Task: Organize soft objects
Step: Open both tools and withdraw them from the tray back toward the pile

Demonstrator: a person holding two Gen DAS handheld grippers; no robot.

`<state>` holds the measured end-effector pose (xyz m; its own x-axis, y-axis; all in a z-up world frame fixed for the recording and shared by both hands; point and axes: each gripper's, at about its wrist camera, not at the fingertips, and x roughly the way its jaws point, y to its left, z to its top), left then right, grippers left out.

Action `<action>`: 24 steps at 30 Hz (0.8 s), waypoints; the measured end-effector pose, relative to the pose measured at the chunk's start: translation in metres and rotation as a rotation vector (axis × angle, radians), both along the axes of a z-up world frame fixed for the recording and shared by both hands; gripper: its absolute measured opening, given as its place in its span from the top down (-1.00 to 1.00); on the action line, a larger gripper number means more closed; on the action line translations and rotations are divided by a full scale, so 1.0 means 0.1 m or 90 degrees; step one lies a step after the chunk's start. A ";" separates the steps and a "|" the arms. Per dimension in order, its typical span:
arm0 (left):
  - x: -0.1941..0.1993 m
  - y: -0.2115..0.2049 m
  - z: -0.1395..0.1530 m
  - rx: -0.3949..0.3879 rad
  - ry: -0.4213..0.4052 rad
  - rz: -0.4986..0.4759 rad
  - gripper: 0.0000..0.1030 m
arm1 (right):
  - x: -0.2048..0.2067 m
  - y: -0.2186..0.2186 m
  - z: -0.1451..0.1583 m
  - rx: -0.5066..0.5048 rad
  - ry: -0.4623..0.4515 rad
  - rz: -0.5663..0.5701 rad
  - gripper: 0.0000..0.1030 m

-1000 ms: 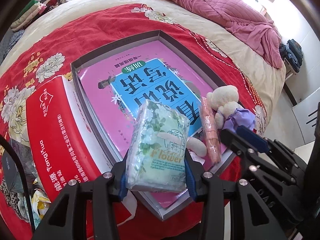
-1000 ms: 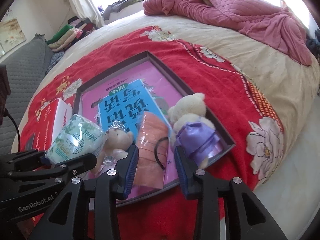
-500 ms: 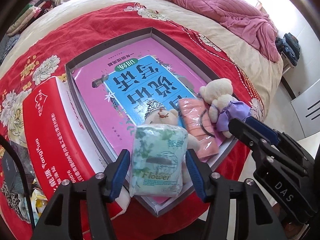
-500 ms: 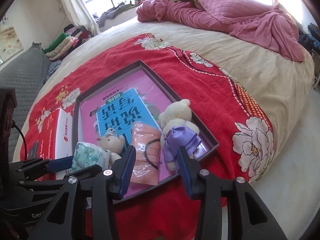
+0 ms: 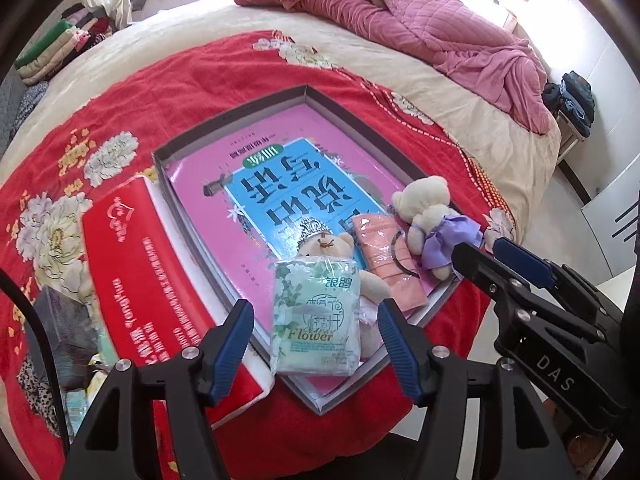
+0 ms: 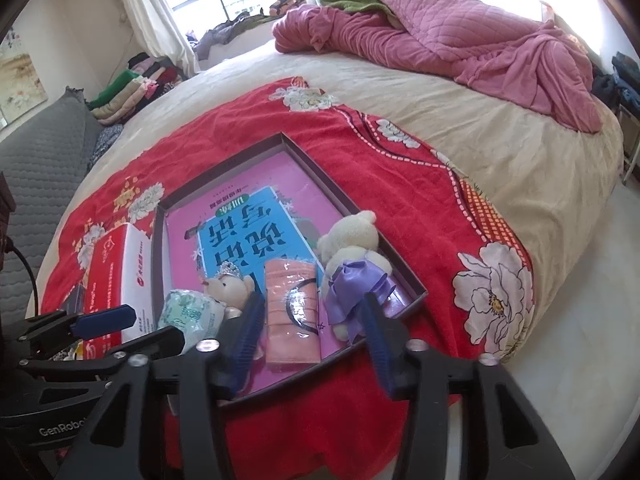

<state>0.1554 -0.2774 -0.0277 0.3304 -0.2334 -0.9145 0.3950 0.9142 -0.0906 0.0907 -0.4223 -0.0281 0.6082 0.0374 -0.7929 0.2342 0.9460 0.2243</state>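
A green-white tissue pack [image 5: 316, 292] lies at the near corner of the dark tray [image 5: 240, 110], leaning on a small crowned bear [image 5: 324, 244]. My left gripper [image 5: 314, 320] hangs just above it, jaws opening, pads clear of the pack on both sides. A pink pouch [image 6: 292, 312] with a black hair tie rests flat in the tray [image 6: 224, 164] beside a cream bear in a purple dress [image 6: 352, 256]. My right gripper [image 6: 311, 308] is above the pouch, jaws opening, touching nothing. A pink and blue book [image 5: 280, 188] covers the tray floor.
A red and white tissue box [image 5: 140, 264] sits against the tray's left side on the red floral blanket [image 5: 200, 72]. A crumpled pink quilt [image 6: 440, 32] lies at the far end of the bed. The bed edge drops to the floor on the right.
Both grippers opened and lifted back. The left let go of the tissue pack, which now lies in the tray on the crowned bear. The right jaws spread away from the pink pouch.
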 end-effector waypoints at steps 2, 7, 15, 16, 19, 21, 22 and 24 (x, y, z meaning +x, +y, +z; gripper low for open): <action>-0.03 0.03 0.06 -0.001 -0.009 0.001 -0.39 | -0.01 0.02 0.04 -0.004 -0.004 0.001 -0.11; -0.08 0.12 0.17 -0.007 -0.023 0.006 -0.41 | -0.04 0.10 0.13 -0.015 -0.010 0.006 -0.13; -0.19 0.30 0.30 -0.011 -0.041 0.024 -0.41 | -0.10 0.25 0.29 -0.058 -0.029 0.013 -0.30; -0.20 0.33 0.31 -0.012 -0.043 0.027 -0.41 | -0.10 0.26 0.30 -0.060 -0.030 0.014 -0.31; -0.25 0.42 0.35 -0.017 -0.045 0.035 -0.41 | -0.12 0.33 0.35 -0.072 -0.036 0.019 -0.36; -0.28 0.49 0.38 -0.018 -0.050 0.040 -0.41 | -0.13 0.39 0.39 -0.076 -0.039 0.026 -0.38; -0.29 0.52 0.39 -0.019 -0.051 0.042 -0.41 | -0.14 0.42 0.40 -0.078 -0.040 0.029 -0.38; -0.33 0.59 0.41 -0.021 -0.052 0.045 -0.41 | -0.15 0.50 0.44 -0.081 -0.044 0.036 -0.39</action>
<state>0.1223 -0.2180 0.0134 0.4207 -0.2366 -0.8758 0.3363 0.9373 -0.0916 0.0760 -0.3722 0.0159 0.6609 -0.0247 -0.7501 0.1673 0.9792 0.1152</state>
